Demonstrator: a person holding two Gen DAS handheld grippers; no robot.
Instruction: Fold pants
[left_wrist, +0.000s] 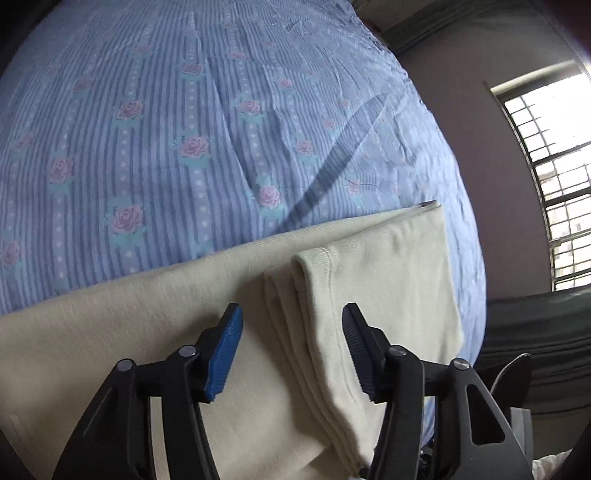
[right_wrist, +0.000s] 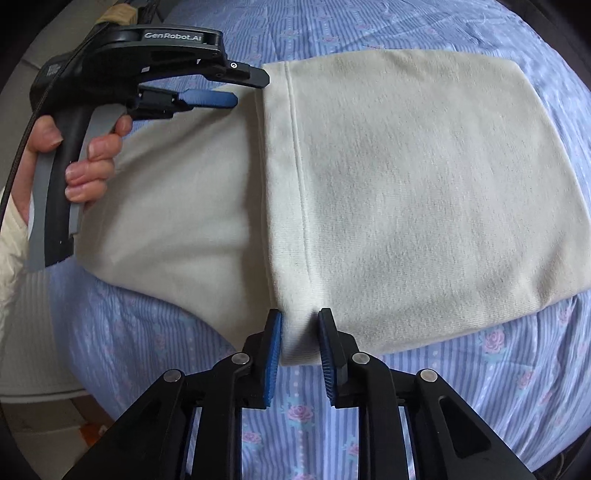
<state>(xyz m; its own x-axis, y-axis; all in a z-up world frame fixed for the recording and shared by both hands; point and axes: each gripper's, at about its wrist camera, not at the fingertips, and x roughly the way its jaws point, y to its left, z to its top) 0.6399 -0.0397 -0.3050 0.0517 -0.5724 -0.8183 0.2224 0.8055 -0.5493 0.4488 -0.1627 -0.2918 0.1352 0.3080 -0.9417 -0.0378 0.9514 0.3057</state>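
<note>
The bed in its blue flowered sheet is carrying the cream pants, which are lying straight ahead of both tongs, long axis running across from left to right. The doubled-over top layer's hemmed edge is stretching between the two tongs. The right tongs are sitting at its near end, spread around the hem, not yet pinching. The left tongs are hovering spread wide over the far end, level with the cloth.

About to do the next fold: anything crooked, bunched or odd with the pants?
Nothing stands out. The cream pants lie flat on the blue flowered bedsheet, folded edges fairly straight. Both the left gripper and right gripper are open at the hem.
</note>
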